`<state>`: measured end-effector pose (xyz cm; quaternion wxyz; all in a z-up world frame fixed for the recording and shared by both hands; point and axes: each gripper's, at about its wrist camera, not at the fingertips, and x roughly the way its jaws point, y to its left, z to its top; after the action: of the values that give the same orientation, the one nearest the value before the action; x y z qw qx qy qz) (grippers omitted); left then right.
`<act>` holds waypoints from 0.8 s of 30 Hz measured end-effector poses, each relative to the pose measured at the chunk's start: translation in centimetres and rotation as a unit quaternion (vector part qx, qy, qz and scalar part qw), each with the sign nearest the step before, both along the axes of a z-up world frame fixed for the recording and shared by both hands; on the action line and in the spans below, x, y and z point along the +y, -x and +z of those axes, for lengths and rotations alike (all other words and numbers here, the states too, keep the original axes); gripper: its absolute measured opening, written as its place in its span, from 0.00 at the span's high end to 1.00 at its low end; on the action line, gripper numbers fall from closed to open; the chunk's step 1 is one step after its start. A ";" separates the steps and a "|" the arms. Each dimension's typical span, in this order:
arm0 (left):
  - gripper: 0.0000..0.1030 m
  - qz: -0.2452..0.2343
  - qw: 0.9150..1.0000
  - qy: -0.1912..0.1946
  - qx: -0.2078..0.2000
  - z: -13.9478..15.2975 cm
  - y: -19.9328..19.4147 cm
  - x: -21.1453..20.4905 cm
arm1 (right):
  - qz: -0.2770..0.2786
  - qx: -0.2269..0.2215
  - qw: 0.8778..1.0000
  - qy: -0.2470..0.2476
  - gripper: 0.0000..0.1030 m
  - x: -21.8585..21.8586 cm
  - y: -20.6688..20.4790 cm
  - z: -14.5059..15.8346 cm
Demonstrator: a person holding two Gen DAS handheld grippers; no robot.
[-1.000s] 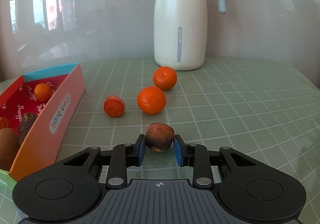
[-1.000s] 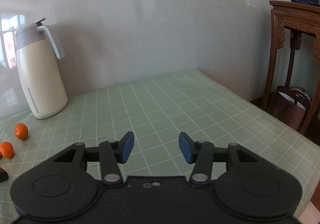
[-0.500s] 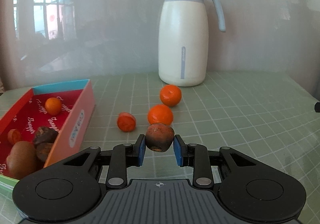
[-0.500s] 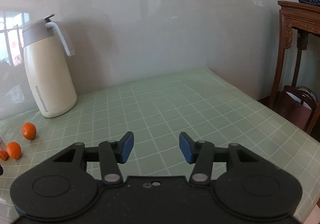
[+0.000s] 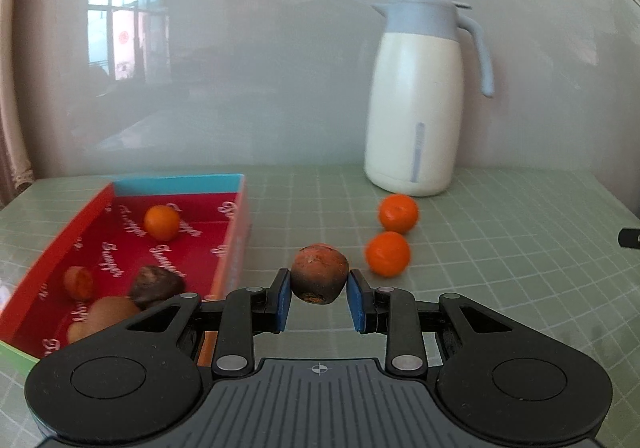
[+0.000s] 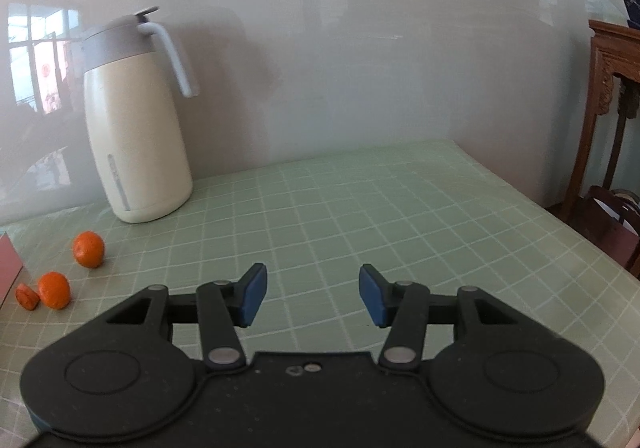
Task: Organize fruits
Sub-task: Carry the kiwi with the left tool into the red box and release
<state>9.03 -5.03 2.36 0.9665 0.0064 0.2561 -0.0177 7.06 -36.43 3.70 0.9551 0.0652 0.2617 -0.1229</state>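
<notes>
Step in hand: carrying one fruit to the box. Left tongs (image 5: 319,298) clamped on a brown, blotchy fruit (image 5: 319,273), blue pads pressed to both its sides, fruit clear of the tabletop (image 5: 500,248). Fruit held just right of the box (image 5: 240,224), not yet over its near wall.

Box: red lining, blue far wall, orange right wall. Inside already: one small orange (image 5: 161,222) near the back, a cut orange piece (image 5: 79,282), a dark brown fruit (image 5: 157,285), a tan one (image 5: 106,312) partly hidden behind the tongs' frame.

Loose on the tabletop: two oranges, nearer (image 5: 387,253) and farther (image 5: 398,213), both right of the held fruit, between it and the jug (image 5: 416,116). From the right wrist view, a small cut piece (image 6: 27,295) beside the nearer orange, close to the box corner; hidden in the left view.

Right tongs (image 6: 313,295) standing apart, nothing between the pads, over bare tabletop, well clear of the fruit.

Judgement: sorting partway done; three pieces left out plus the one in grip.

Next move likely calls for: swing left across the orange wall, high enough not to clip its rim; lower over a free patch of red lining, away from the dark fruit; release only once low, as a round fruit may roll. Soft-looking skin, so no harder squeeze.
</notes>
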 end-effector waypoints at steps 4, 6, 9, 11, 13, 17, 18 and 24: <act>0.71 0.009 1.000 0.005 -0.003 0.2 0.0 1.8 | 0.009 0.005 1.000 0.006 0.51 1.3 -0.4 -0.1; 0.71 0.015 1.000 0.006 -0.004 0.3 0.1 2.7 | 0.013 0.007 1.000 0.008 0.51 1.8 -0.5 -0.1; 0.71 0.023 1.000 0.007 -0.003 0.2 0.0 4.0 | 0.020 0.010 1.000 0.013 0.50 2.8 -0.8 -0.2; 0.71 0.028 1.000 0.008 -0.002 0.2 -0.1 5.0 | 0.025 0.012 1.000 0.015 0.50 3.4 -1.1 -0.2; 0.70 0.034 0.999 0.008 -0.001 0.2 -0.1 5.8 | 0.029 0.013 0.999 0.017 0.50 3.9 -1.2 -0.2; 0.71 0.044 0.999 0.012 0.001 0.0 -0.2 7.3 | 0.037 0.015 0.999 0.020 0.50 4.9 -1.4 -0.3; 0.71 0.046 0.999 0.011 0.002 -0.1 -0.3 7.6 | 0.038 0.015 0.999 0.020 0.50 5.1 -1.5 -0.3; 0.70 0.054 0.998 0.010 0.012 -0.7 -0.6 8.7 | 0.046 0.015 0.999 0.023 0.49 6.2 -1.7 -0.4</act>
<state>9.60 3.69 1.65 0.9628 -0.0176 0.2676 0.0313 8.75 -30.27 3.31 0.9570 0.0292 0.2755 -0.0857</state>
